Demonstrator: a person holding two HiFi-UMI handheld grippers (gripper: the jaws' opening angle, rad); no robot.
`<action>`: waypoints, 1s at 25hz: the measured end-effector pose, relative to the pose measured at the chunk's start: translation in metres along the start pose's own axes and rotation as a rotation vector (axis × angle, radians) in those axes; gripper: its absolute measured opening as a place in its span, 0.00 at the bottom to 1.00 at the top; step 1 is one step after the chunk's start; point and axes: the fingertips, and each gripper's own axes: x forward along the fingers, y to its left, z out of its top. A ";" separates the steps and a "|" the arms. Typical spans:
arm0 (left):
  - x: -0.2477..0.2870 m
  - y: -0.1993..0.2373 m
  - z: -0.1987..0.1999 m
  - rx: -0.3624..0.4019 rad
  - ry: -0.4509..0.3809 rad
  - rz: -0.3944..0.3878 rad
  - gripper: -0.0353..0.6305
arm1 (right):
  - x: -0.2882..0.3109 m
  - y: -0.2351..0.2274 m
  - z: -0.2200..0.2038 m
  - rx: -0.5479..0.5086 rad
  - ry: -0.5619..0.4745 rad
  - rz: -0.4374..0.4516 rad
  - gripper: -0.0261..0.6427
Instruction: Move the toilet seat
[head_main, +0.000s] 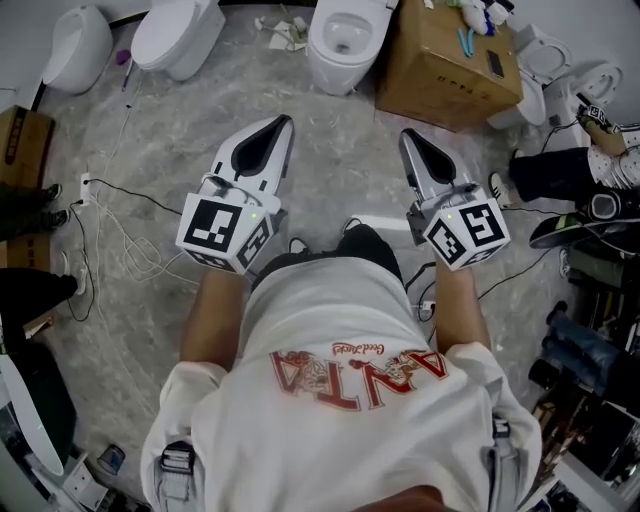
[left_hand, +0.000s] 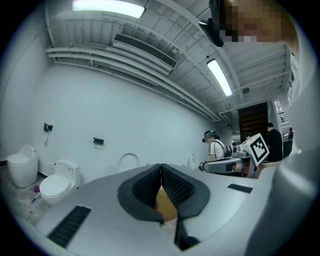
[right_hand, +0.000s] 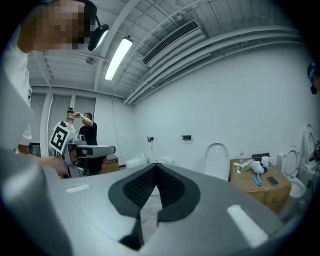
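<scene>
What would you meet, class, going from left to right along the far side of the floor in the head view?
rounded white toilet → closed-lid toilet → open toilet bowl → cardboard box

The toilet seat (right_hand: 217, 160) is white, an arched oval standing upright against the wall above its open bowl (head_main: 345, 42). It lies well ahead of the fingers (head_main: 262, 150), roughly between the two pairs, touching neither.
</scene>
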 end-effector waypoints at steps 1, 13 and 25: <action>-0.001 0.002 -0.001 0.003 -0.003 0.005 0.07 | 0.002 -0.002 -0.001 0.005 0.006 -0.001 0.04; 0.003 0.067 -0.002 -0.029 -0.008 0.103 0.07 | 0.078 -0.001 0.004 0.003 0.021 0.094 0.04; 0.115 0.113 0.008 -0.003 0.049 0.115 0.07 | 0.156 -0.102 0.017 0.073 0.008 0.101 0.04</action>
